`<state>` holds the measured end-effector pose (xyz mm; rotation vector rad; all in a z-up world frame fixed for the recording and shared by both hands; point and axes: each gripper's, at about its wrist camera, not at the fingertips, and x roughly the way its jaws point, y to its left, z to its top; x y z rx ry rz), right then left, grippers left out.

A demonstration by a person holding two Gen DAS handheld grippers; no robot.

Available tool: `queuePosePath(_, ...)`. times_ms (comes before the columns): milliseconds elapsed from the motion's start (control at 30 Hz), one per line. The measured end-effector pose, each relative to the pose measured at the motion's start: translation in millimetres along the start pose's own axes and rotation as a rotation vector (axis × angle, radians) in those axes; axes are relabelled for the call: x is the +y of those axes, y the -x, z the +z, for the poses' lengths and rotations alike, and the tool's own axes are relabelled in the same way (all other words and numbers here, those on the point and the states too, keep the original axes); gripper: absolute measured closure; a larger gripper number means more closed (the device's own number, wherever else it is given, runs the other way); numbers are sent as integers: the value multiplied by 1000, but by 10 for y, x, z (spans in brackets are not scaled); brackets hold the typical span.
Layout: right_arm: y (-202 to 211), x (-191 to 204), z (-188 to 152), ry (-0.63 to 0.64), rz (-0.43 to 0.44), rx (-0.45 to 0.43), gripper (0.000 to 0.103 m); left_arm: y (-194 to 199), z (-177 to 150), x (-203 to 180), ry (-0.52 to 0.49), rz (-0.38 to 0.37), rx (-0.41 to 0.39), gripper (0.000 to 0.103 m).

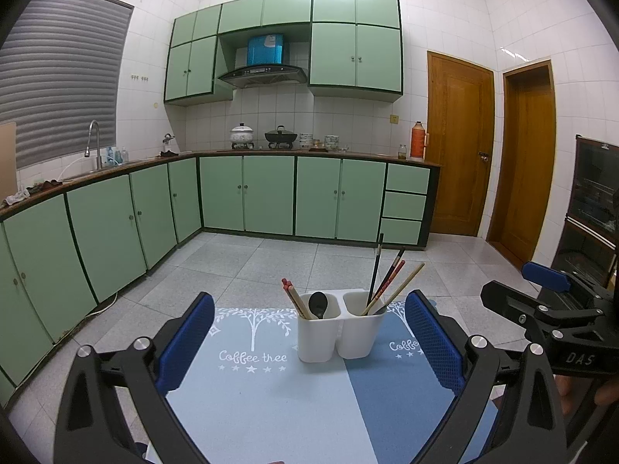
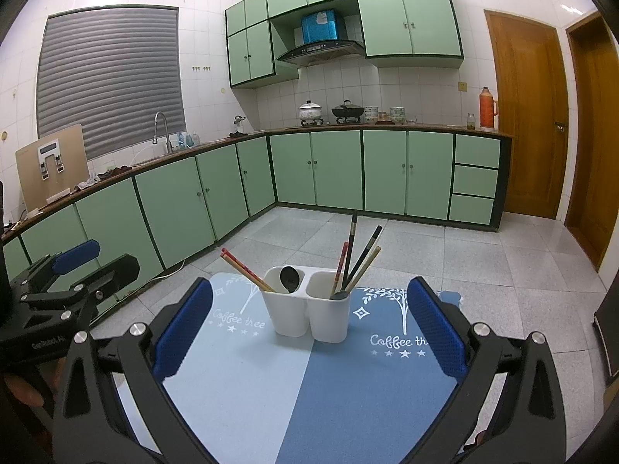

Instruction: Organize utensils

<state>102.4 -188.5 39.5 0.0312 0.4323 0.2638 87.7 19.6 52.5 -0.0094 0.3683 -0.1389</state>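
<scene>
Left gripper (image 1: 309, 340) spread wide, blue pads (image 1: 187, 342) empty, hovering above the mat (image 1: 271, 398) and aimed at the holder (image 1: 340, 328). Right gripper (image 2: 309, 328) likewise gaping, nothing between its pads (image 2: 435, 332), level with the left and also facing the holder. Between and just beyond both: white twin-cup holder standing upright on the two-tone blue mat. In its left cup, a pair of red-tipped chopsticks (image 2: 247, 270) leaning left and a black spoon (image 2: 289, 279). In its right cup, a fan of dark, red and pale chopsticks (image 2: 358, 257) leaning right, plus a second spoon (image 2: 339, 294) at the rim. Farther off, grey floor tiles (image 2: 425, 255) and green cabinets (image 2: 336, 166).
</scene>
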Motion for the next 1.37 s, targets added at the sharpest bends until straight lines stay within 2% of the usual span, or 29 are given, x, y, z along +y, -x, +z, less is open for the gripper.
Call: queuePosePath(1367,-34,-59,-88,-4,-9,7,5,-58,-68,-13,4,-3,13,6)
